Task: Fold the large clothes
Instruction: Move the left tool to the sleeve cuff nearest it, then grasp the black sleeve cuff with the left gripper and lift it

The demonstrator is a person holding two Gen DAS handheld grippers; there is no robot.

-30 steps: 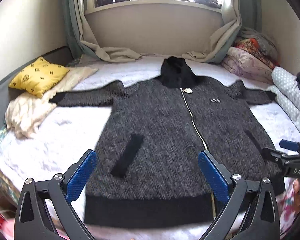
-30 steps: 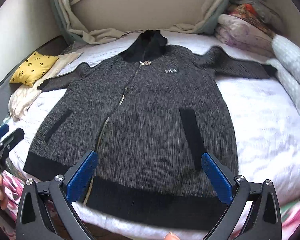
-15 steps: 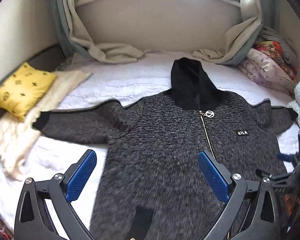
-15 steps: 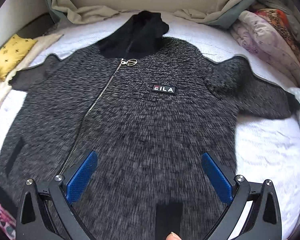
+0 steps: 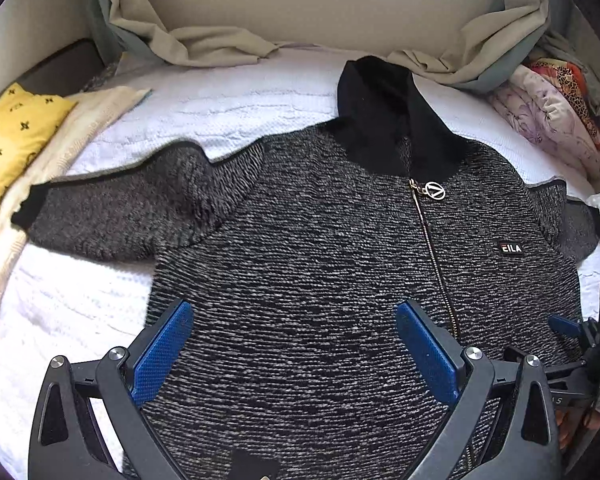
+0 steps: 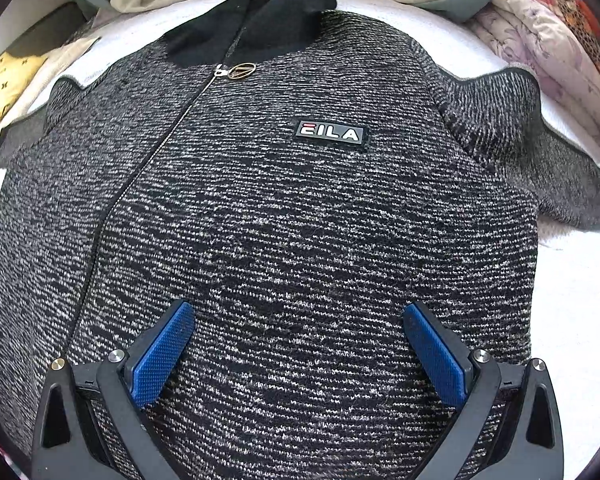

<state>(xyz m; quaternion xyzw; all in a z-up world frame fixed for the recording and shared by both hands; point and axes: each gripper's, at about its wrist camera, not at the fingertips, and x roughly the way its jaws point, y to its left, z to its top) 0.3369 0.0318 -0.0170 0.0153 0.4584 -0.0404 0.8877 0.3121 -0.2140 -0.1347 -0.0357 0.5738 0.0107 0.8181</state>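
Observation:
A large grey-and-black knitted zip jacket (image 5: pixel 320 260) (image 6: pixel 300 220) lies flat, front up, on the white bed (image 5: pixel 228 108), black hood towards the window wall and both sleeves spread out. My left gripper (image 5: pixel 292 344) hovers open over the chest left of the zip, nothing between its blue pads. Over the chest just below the logo patch (image 6: pixel 331 134), my right gripper (image 6: pixel 296 344) is also open and holds nothing. The right gripper's body (image 5: pixel 580 344) shows at the right edge of the left wrist view.
A yellow patterned cushion (image 5: pixel 12 132) and a cream blanket (image 5: pixel 52 152) lie at the bed's left side. Folded bedding (image 5: pixel 548 120) (image 6: pixel 552 40) is piled at the right. Curtain fabric (image 5: pixel 212 44) pools along the wall behind the hood.
Both grippers have travelled forward from the jacket's hem up over its chest, towards the hood. Both stayed open. The jacket has not moved.

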